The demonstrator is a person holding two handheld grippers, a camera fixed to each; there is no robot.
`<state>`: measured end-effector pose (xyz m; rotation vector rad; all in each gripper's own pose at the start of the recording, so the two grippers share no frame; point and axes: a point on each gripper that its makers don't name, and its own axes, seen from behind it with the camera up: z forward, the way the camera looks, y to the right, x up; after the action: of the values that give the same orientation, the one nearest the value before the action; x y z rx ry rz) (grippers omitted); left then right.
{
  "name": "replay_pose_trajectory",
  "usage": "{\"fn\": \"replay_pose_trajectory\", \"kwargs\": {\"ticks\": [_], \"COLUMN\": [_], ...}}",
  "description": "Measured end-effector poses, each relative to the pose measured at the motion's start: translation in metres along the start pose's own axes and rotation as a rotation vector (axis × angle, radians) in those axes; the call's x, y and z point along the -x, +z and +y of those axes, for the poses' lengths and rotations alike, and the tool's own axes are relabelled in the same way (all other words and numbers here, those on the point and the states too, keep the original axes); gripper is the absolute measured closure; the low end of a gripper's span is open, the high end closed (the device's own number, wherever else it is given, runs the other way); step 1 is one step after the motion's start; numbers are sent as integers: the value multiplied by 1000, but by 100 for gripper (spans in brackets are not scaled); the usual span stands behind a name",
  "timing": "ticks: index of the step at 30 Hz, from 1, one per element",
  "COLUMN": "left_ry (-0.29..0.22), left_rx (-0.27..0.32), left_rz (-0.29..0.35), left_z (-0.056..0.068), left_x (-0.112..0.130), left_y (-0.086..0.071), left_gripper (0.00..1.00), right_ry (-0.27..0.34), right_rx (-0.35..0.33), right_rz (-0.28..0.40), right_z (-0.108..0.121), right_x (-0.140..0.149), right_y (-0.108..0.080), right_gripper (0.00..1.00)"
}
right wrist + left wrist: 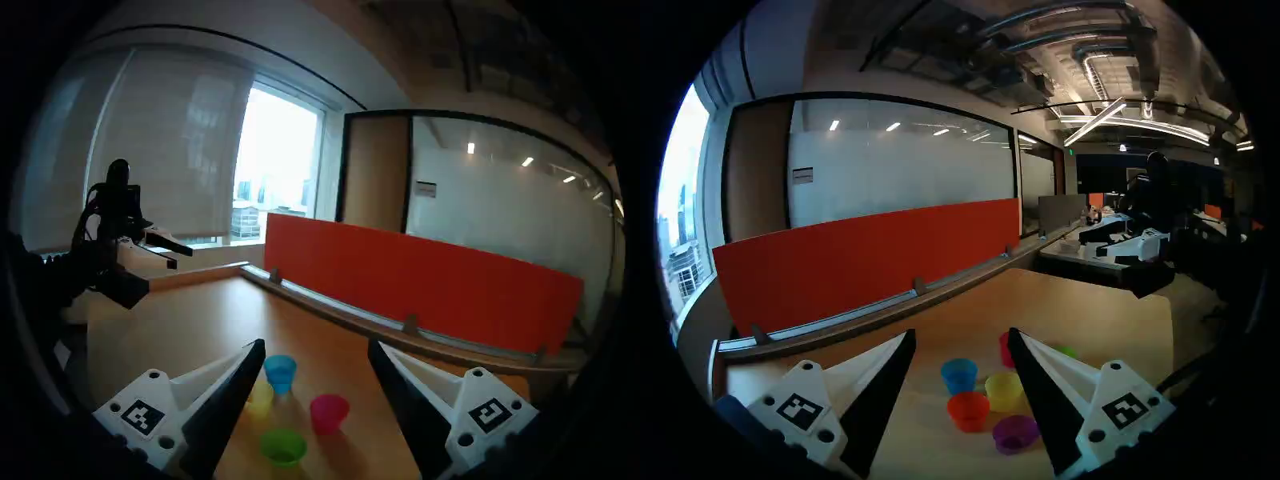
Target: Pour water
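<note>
Both tools hang above a wooden table (pixel 1088 312) with jaws spread wide and nothing between them. We see the left gripper (pixel 962 336) aimed at a tight cluster of small plastic cups at 6 o'clock in the left gripper view. The blue cup (pixel 959 374) is at the cluster's 11 o'clock, the yellow cup (pixel 1004 390) is in the middle, the orange cup (pixel 968 410) is at 8 o'clock and the purple cup (pixel 1015 433) at 5 o'clock. A pink cup (pixel 1004 348) is half hidden behind one finger. The right gripper (pixel 316 344) is just as empty and looks down on the same group from another side, with a green cup (pixel 282 446) nearest it at 6 o'clock. A red divider panel (pixel 864 256) runs along the table's far edge.

We cannot tell whether any cup holds water, and we see no jug or bottle. We judge that pouring has not begun.

The main risk, in our view, is the crowding. The cups stand just beside one another, so a wide-open finger coming down on one could knock over its neighbour. They also look light and thin. A hard squeeze could buckle a wall and slop the contents, and an off-centre grip could let the cup swing as it tilts.
</note>
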<state>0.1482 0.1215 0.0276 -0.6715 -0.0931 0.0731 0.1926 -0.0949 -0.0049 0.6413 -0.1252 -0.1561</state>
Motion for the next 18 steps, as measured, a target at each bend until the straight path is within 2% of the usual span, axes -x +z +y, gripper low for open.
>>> {"fn": "replay_pose_trajectory", "kwargs": {"ticks": [8,18], "left_ry": [-7,15], "left_rx": [29,60], "left_rz": [-15,-53], "left_z": [-9,-15], "left_x": [-1,13], "left_y": [10,24], "left_gripper": [15,15], "right_ry": [8,-26], "right_rx": [-36,-69], "right_rz": [-23,-84], "right_z": [1,0], "right_x": [5,24], "right_y": [1,7], "right_gripper": [1,1]}}
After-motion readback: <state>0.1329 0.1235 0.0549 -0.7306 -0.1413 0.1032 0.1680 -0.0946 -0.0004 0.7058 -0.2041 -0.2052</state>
